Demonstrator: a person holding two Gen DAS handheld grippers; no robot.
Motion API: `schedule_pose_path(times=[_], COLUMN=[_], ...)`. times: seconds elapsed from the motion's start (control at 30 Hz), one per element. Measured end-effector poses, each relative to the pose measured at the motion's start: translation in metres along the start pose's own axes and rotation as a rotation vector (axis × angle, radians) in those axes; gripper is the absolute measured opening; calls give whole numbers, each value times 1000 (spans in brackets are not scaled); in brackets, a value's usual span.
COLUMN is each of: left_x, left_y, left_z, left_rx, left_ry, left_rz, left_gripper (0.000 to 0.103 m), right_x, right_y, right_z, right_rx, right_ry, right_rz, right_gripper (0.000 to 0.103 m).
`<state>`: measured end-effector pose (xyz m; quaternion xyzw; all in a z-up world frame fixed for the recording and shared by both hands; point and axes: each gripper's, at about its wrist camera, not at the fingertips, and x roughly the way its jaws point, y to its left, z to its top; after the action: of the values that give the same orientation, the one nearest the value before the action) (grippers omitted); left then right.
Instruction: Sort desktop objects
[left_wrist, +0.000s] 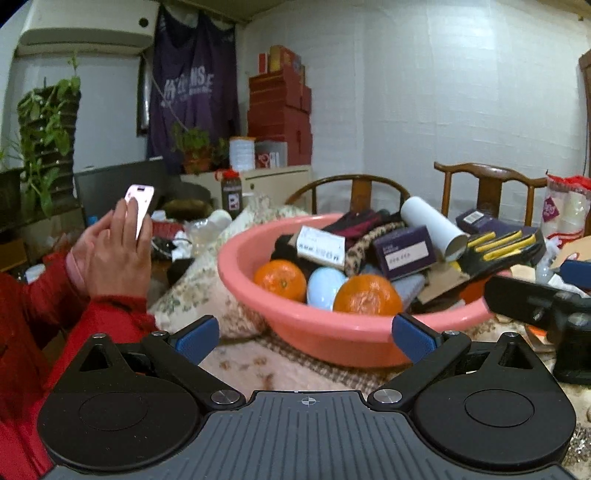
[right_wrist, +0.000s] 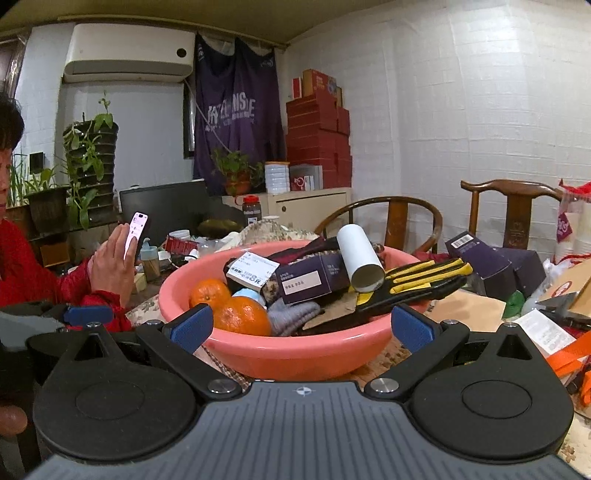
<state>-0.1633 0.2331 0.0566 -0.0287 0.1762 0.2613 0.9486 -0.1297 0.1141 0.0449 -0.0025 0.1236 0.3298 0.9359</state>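
While left gripper (left_wrist: 308, 338) gapes empty | right gripper (right_wrist: 303, 328) likewise | basin (right_wrist: 295, 354) tag (right_wrist: 253, 273) reads "8元"

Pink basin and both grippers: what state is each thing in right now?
Pink basin: upright on the table, heaped full.
Two oranges: whole, unpeeled, at the basin's near side.
White tube: tilted, open end facing the camera.
Black-and-yellow glove: draped over the basin rim.
Left gripper: open, empty.
Right gripper: open, empty.
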Motion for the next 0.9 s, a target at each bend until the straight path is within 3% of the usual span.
schedule_pose_path(times=[0.9], left_x=[17], left_y=[-11], left_z=[22], left_rx=[9], left_ry=[9], left_rz=[-16], left_gripper=[103], right_x=[11], right_y=[-16], right_z=[11], right_rx=[36], right_ry=[-9], right_rz=[-33], right_gripper=[102])
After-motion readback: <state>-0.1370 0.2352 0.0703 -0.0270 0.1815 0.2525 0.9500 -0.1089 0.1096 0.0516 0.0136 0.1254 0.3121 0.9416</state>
